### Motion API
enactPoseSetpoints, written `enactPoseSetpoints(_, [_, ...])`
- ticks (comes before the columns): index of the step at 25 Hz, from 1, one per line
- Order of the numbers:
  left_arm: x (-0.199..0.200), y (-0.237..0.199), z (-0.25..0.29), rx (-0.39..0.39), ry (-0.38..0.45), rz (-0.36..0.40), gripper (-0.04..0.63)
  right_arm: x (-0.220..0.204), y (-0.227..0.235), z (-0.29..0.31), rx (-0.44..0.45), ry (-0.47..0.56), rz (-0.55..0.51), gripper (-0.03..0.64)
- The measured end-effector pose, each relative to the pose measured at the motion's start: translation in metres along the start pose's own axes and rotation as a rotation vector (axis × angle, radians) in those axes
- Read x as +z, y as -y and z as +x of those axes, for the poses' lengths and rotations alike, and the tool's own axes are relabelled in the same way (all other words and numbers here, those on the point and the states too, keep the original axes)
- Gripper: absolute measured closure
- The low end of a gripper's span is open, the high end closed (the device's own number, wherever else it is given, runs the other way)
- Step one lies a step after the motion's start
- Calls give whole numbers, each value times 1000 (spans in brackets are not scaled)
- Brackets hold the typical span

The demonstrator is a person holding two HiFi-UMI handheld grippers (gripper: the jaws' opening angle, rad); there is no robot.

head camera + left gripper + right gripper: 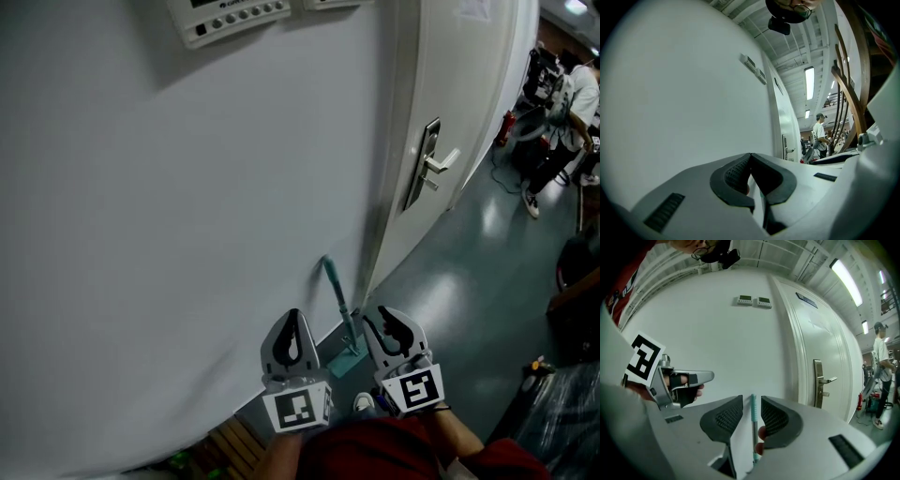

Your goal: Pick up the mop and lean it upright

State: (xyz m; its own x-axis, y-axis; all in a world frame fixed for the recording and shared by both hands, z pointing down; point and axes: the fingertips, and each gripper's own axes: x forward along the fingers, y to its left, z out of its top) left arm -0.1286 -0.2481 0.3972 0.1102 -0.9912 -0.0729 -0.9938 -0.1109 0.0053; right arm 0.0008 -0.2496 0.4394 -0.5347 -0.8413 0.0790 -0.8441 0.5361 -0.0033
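Note:
The mop stands upright, its teal handle (336, 292) leaning on the white wall (187, 206) and its teal head (347, 363) on the floor by the door frame. My left gripper (292, 326) is just left of the handle and my right gripper (392, 323) just right of it, both apart from it. In the left gripper view the left gripper (751, 157) is shut with nothing in it. In the right gripper view the right gripper (752, 401) is open, and the handle (753, 427) shows through the gap, beyond the pads and untouched.
A white door (459, 103) with a metal lever handle (433, 164) is right of the mop. Control panels (230, 19) hang high on the wall. A person (567, 112) stands far right on the grey floor. Wooden slats (234, 445) lie bottom left, a dark bag (562, 412) bottom right.

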Motion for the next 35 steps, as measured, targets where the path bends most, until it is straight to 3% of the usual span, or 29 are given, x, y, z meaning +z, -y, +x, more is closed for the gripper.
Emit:
enactPoseSetpoints(8, [3,7,-6,-19,-10,-23,581,45,8,-12,-43,37,35,576])
enactPoseSetpoints(12, [6,10,-7,-26,-1,-52,581,60,8,-15,-43,60,32,589])
enactPoseSetpoints(18, [-1,11,-4,-35,-11,-4,581,55,10,-12,-48,54,21,597])
enactPoseSetpoints(35, [1,14,-4,-45,-6,-18,581,53,17,-10,-105,21,-14,600])
